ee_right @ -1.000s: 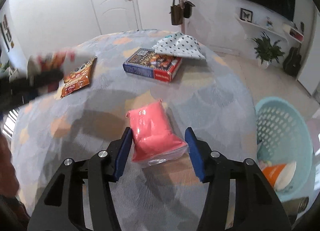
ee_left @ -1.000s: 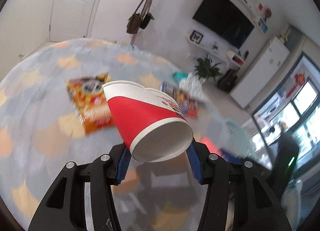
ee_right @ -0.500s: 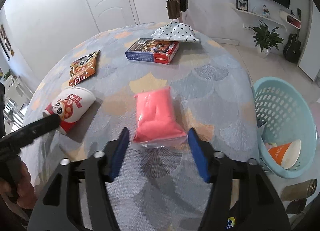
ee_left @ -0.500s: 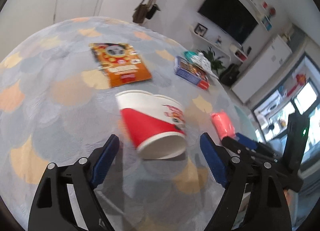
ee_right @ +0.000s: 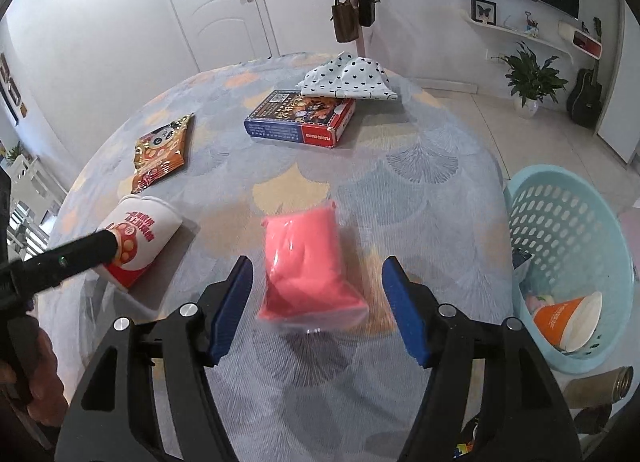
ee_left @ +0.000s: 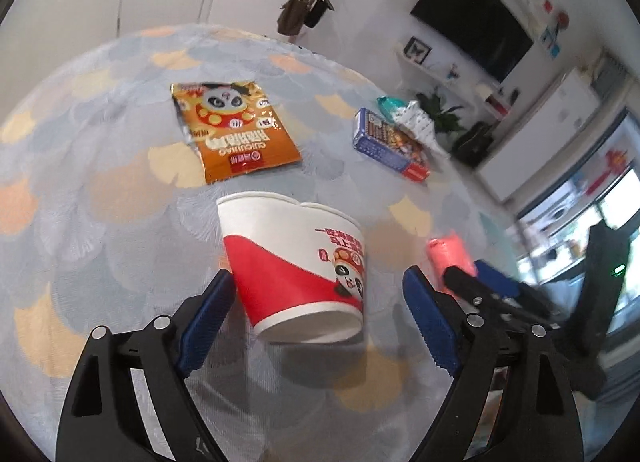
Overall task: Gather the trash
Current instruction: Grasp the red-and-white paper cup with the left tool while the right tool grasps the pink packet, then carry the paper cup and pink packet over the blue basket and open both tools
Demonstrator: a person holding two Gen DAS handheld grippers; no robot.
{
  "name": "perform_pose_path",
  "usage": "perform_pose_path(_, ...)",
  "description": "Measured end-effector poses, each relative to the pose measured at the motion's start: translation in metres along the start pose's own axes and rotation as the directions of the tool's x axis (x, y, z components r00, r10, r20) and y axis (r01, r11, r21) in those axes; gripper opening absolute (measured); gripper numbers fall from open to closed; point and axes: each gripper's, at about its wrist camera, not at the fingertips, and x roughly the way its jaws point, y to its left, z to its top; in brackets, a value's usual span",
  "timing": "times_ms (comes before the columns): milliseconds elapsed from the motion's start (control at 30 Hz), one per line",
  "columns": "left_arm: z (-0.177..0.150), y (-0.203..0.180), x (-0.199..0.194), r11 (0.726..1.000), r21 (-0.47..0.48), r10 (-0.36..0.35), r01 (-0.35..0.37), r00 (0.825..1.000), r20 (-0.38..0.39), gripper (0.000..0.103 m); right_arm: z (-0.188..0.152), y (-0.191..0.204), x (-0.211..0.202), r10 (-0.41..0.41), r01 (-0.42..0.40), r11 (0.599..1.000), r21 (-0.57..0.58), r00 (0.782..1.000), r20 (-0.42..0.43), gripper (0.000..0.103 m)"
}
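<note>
Noodle cup (ee_left: 296, 270) lies on its side on the table (ee_left: 100, 189), base toward cam, long axis running away btwn left gripper (ee_left: 316, 318) pads; jaws wide, holding nothing. Right gripper (ee_right: 316, 310) open astride the pink bag (ee_right: 308, 270), no grip. Basket (ee_right: 568, 221) off to the right, nearer the right hand.

On the table (ee_right: 420, 197) lie one red-and-white paper cup (ee_right: 140, 242) at left, one pink bag (ee_right: 310, 270) in the centre, one orange snack packet (ee_right: 162, 149) at upper left, one blue card box (ee_right: 300, 119) and one heart-print cloth (ee_right: 348, 77) at the top. At right stands one light-blue basket (ee_right: 568, 229) holding one orange cup (ee_right: 568, 322). Two hand-held grippers are in view, the right hand-held gripper (ee_right: 316, 310) and the left hand-held gripper (ee_left: 316, 322).
</note>
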Motion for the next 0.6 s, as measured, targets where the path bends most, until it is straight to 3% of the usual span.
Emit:
perform_pose_path(100, 0.0, -0.016, 0.006, 0.988, 0.094, 0.123, -0.122, 0.992, 0.003, 0.069, 0.002, 0.003, 0.003, -0.003, 0.003, 1.0, -0.009, 1.0, -0.006, 0.063)
perform_pose_path(167, -0.002, -0.022, 0.007, 0.98, 0.127, 0.152, -0.153, 0.988, 0.015, 0.068, 0.002, 0.006, 0.004, -0.009, 0.008, 1.0, -0.02, 1.0, -0.003, 0.063)
perform_pose_path(267, -0.004, -0.023, 0.004, 0.971, 0.158, 0.176, -0.18, 0.983, 0.043, 0.067, 0.002, 0.012, 0.006, -0.021, 0.021, 0.998, -0.057, 1.0, -0.002, 0.046)
perform_pose_path(300, -0.004, -0.024, 0.001, 0.971, 0.159, 0.173, -0.179, 0.984, 0.051, 0.067, 0.002, 0.015, 0.006, -0.029, 0.029, 0.997, -0.071, 1.0, -0.001, 0.036)
perform_pose_path(400, -0.004, -0.024, -0.013, 0.984, 0.145, 0.095, -0.108, 0.991, 0.097, 0.066, 0.001, 0.02, 0.002, -0.058, 0.06, 0.993, -0.104, 0.998, 0.024, 0.036)
perform_pose_path(600, 0.01, -0.05, -0.048, 0.982, 0.176, 0.018, -0.06, 0.972, 0.233, 0.066, 0.011, 0.01, -0.028, -0.057, 0.065, 0.995, -0.075, 0.993, 0.107, 0.035)
